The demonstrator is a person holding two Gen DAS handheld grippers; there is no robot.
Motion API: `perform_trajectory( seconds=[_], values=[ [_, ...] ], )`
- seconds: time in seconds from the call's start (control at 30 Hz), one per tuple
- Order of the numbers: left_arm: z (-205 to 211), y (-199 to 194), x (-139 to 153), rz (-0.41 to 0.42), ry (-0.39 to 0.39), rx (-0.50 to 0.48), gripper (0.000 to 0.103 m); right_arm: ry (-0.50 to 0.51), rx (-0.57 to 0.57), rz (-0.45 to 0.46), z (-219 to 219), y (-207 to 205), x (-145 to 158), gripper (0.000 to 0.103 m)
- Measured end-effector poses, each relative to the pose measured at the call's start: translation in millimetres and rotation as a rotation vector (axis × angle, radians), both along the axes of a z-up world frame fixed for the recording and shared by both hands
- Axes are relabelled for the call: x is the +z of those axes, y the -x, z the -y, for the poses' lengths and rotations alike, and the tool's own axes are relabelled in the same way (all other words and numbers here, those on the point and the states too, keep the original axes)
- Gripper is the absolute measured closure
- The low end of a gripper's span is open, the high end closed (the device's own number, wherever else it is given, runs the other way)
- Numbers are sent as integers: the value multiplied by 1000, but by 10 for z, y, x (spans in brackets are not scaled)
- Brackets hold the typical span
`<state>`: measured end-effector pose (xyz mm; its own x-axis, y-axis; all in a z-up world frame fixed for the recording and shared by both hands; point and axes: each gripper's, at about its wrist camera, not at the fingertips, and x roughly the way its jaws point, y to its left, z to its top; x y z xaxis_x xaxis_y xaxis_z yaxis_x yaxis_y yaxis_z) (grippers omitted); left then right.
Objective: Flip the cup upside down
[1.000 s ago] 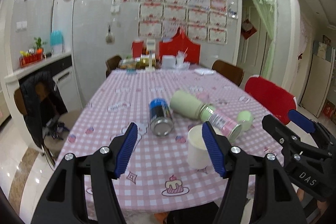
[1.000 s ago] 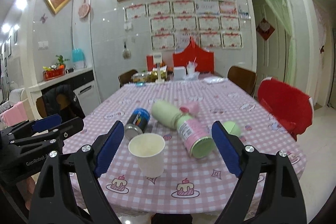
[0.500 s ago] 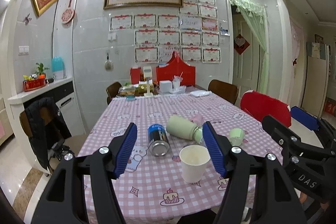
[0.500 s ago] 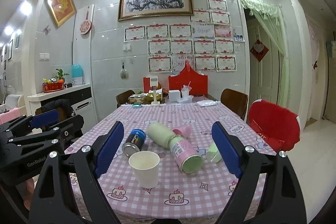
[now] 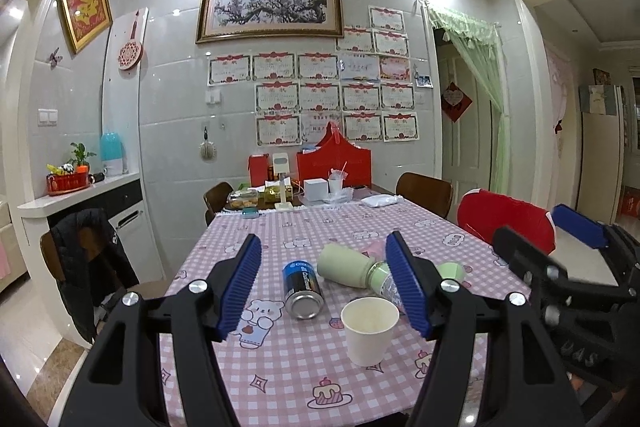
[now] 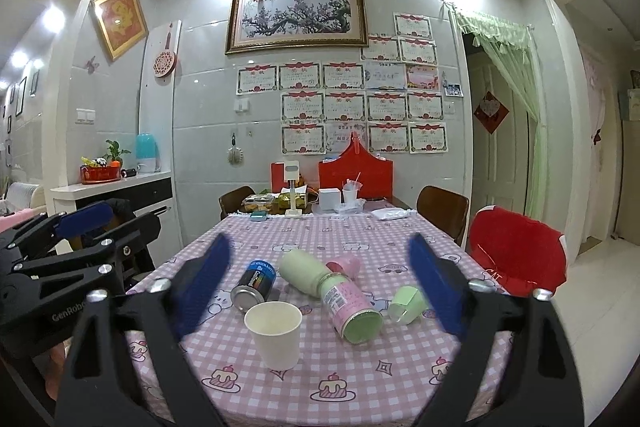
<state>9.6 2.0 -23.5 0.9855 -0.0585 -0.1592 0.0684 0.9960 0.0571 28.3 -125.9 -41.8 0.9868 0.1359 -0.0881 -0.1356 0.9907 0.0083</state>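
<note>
Both your tongs are spread wide and hold nothing: the left gripper and the right gripper hang off the table's near edge, level with its top, pointing down its length. The cup stands upright, mouth up, near that near edge on the checked cloth, its long axis vertical. In the right view it sits left of centre between the pads; in the left view it sits just inside the right-hand pad. So it lies between your two tools, ahead of both, and neither looks clearly nearer; I'd judge the right better centred on it. To flip it you would need to close across its wall and roll the wrist over, so come in with the pads either side of the vertical axis. Just behind the cup lie a can and a pink bottle on their sides, with a green bottle beyond. Watch them as you reach.
</note>
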Motion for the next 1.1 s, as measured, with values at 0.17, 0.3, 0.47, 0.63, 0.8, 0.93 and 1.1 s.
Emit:
perform_trajectory(
  seconds=[0.17, 0.3, 0.47, 0.63, 0.8, 0.93, 1.1],
  values=[
    [8, 2, 12, 11, 5, 7, 39, 16, 8, 11, -24, 22, 3, 8],
    [0, -2, 18, 15, -1, 11, 39, 11, -1, 19, -20, 24, 13, 8],
    [4, 6, 28, 23, -7, 12, 39, 6, -9, 30, -1, 50, 33, 8],
    [7, 1, 30, 25, -8, 14, 38, 6, -12, 28, -3, 56, 32, 8],
    [5, -1, 30, 24, -7, 14, 38, 8, -11, 26, 2, 57, 30, 8],
    [0, -1, 31, 24, -7, 14, 38, 7, -11, 26, 3, 55, 30, 8],
    [-7, 2, 33, 23, -8, 14, 38, 7, -12, 24, 15, 52, 26, 8]
  ],
)
